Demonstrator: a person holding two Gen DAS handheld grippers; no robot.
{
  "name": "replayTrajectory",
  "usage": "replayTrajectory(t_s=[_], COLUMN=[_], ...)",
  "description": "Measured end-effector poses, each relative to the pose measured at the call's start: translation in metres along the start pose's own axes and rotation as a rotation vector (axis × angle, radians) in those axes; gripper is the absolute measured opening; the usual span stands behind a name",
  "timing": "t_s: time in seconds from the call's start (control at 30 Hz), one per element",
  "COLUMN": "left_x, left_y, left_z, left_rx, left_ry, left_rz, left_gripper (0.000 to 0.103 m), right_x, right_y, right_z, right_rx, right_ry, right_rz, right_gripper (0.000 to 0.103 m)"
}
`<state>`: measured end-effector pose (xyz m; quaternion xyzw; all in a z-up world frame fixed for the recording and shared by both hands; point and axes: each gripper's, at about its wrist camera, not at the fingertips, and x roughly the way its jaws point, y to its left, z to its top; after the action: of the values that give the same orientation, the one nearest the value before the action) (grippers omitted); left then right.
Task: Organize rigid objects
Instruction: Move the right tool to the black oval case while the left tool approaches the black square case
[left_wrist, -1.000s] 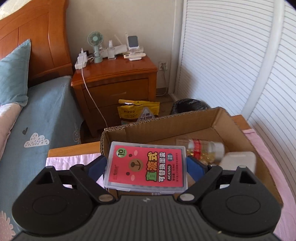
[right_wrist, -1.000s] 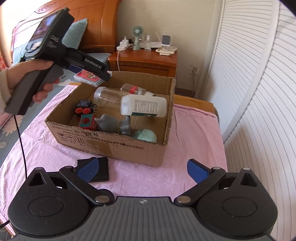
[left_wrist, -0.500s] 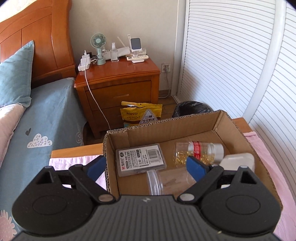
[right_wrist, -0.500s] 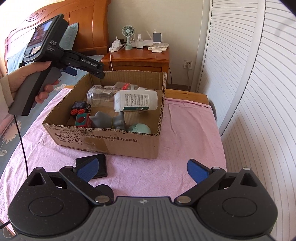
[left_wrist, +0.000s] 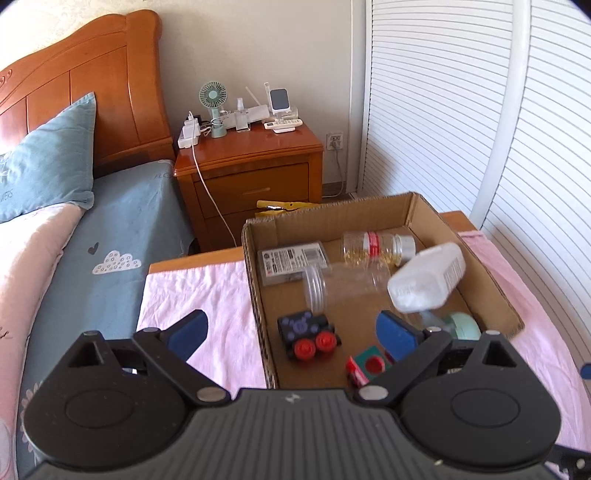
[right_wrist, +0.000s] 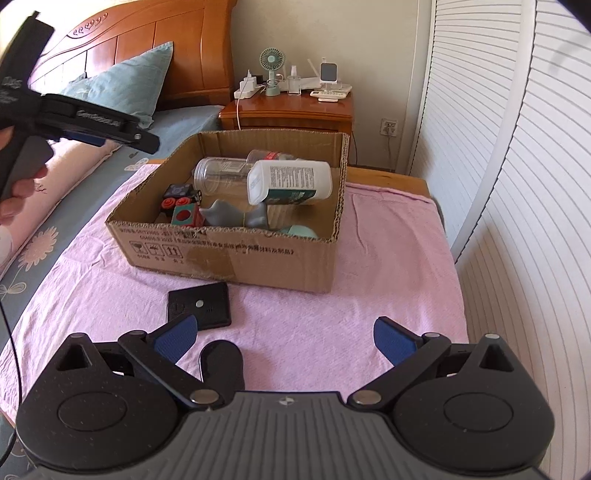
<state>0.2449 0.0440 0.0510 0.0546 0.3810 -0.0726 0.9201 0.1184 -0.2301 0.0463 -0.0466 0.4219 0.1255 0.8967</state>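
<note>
My left gripper (left_wrist: 291, 325) hangs over the near left wall of the cardboard box (left_wrist: 258, 295); its jaws are opening and grip nothing. In the box lie a flat plastic case (left_wrist: 291, 260) label-down, a clear jar (left_wrist: 343, 284), a capsule bottle (left_wrist: 373, 247), a white bottle (left_wrist: 428, 280), a black toy with red wheels (left_wrist: 306, 332) and a red-teal block (left_wrist: 369, 365). My right gripper (right_wrist: 284, 326) stands open above the pink cloth, short of the box (right_wrist: 229, 254). A black square device (right_wrist: 199, 306) lies just ahead of its left finger, and a dark oval object (right_wrist: 221, 365) sits beneath it.
The left gripper (right_wrist: 110, 134), held by a hand (right_wrist: 18, 192), shows at the right wrist view's upper left. A bed with a blue pillow (left_wrist: 48, 166) runs along the left. A wooden nightstand (left_wrist: 251, 173) stands behind the box. White slatted doors (left_wrist: 480, 110) close the right side.
The left gripper let go of the pink-labelled case, which now lies face down in the box. It then drew back and up from the box with wider jaws. The right gripper barely shifted.
</note>
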Motion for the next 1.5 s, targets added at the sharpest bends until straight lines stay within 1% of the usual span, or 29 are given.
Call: replayTrajectory(t_s=[0.17,0.23,0.33,0.5,0.57,0.63,0.7,0.77,0.9,1.03,1.23,1.3,1.43,1.5], left_x=[-0.02,-0.027,-0.033,-0.032,-0.031,-0.03,-0.029,-0.029,-0.032,-0.033,-0.031,-0.031,-0.03,-0.029], left_y=[-0.008,-0.011,-0.017,-0.039,-0.049,-0.055,-0.056,-0.056,-0.056,-0.056,-0.056,-0.053,-0.047,-0.044], left_z=[-0.036,-0.055,-0.08,-0.113,-0.123,-0.13,-0.133,-0.135,-0.137,-0.138,-0.14,-0.141,-0.142,-0.142], left_rx=[0.003,-0.022,-0.054,-0.034,-0.008,-0.004,-0.016,-0.032,-0.031,-0.036,-0.042,-0.047,-0.074,-0.084], left_ry=[-0.022,-0.033,-0.023,-0.008,-0.009,-0.016,-0.006,0.0,-0.018,-0.019,-0.017,-0.016,-0.016,-0.017], left_rz=[0.011,0.008,0.004,0.015,0.03,0.045,0.022,0.006,0.018,0.002,-0.009,-0.013,-0.017,-0.021], left_gripper=[0.099,0.101,0.101,0.101,0.101,0.101,0.101,0.101,0.101,0.101,0.101,0.101,0.101,0.101], right_x=[0.011,0.019,0.031,0.046,0.049,0.049,0.049,0.048,0.049,0.052,0.059,0.058,0.053,0.053], right_y=[0.006,0.009,0.014,0.026,0.029,0.029,0.026,0.022,0.01,-0.005,-0.023,-0.02,0.003,0.016], right_z=[-0.019,-0.029,-0.042,-0.059,-0.063,-0.064,-0.064,-0.064,-0.063,-0.06,-0.054,-0.055,-0.059,-0.06], right_rx=[-0.028,-0.034,-0.044,-0.085,-0.097,-0.087,-0.073,-0.063,-0.034,0.008,0.121,0.109,0.049,0.019], right_ry=[0.038,0.065,0.108,0.157,0.164,0.157,0.155,0.151,0.15,0.146,0.141,0.149,0.142,0.134], right_rz=[-0.012,-0.02,-0.025,-0.044,-0.057,-0.053,-0.05,-0.065,-0.092,-0.122,-0.18,-0.168,-0.049,-0.028], right_gripper=[0.103,0.103,0.103,0.103,0.103,0.103,0.103,0.103,0.103,0.103,0.103,0.103,0.103,0.103])
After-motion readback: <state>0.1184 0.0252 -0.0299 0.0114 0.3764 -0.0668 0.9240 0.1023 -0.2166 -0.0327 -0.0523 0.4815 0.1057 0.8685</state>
